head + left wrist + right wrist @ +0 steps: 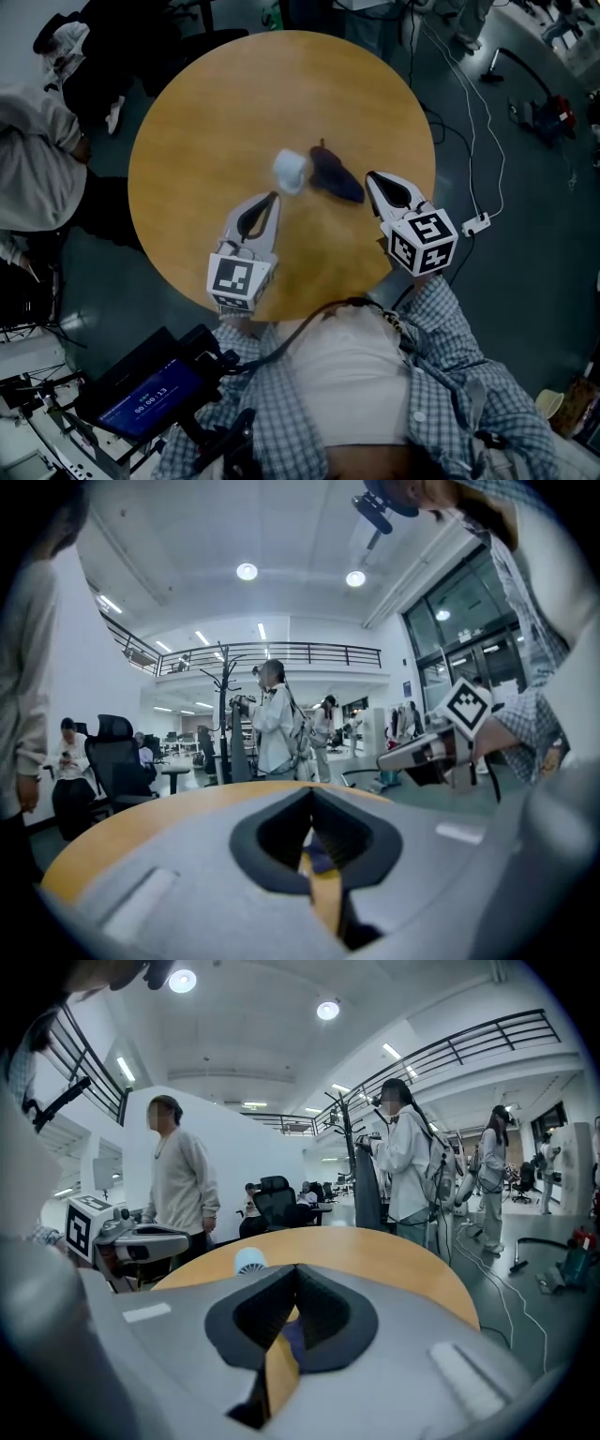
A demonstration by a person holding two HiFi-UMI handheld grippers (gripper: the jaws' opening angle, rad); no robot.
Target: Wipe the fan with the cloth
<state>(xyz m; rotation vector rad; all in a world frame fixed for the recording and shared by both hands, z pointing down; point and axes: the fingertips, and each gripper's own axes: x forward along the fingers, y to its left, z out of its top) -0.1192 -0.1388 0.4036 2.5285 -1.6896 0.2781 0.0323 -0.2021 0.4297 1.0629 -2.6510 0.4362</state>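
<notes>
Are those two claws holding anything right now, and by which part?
Nothing. The left claw and right claw are both shut and empty; the cloth and fan lie on the table.

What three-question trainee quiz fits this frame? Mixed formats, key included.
1. True or false: the dark blue crumpled cloth lies on the round wooden table, held by neither gripper.
2. Pick one: in the head view the small white round fan stands A) just left of the cloth; B) between a gripper's jaws; C) on the floor.
3. Fill in: the left gripper and the right gripper both have their jaws ___.
Key: 1 true; 2 A; 3 shut.
</notes>
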